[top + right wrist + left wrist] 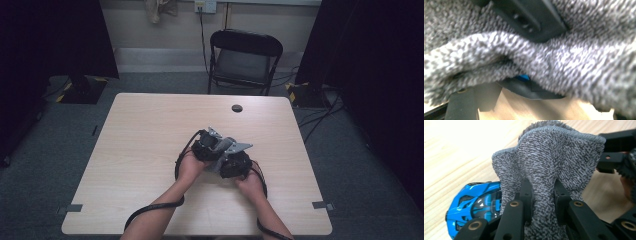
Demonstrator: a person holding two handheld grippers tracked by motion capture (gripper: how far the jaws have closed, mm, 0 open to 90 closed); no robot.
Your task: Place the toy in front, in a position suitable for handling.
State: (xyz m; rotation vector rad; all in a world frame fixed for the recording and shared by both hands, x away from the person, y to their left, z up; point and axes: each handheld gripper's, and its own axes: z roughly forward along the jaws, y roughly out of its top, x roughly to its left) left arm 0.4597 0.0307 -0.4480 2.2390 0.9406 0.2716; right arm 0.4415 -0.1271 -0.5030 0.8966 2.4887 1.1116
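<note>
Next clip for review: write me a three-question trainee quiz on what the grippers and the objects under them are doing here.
1. True or false: the left gripper has its jaws closed on the grey towel.
2. What blue object lies on the table partly under the towel?
A. toy car
B. cup
C. sponge
3. Fill in: behind the table stands a black folding ____.

Key: 1 true; 2 A; 3 chair.

Dim room, blurred right gripper view
</note>
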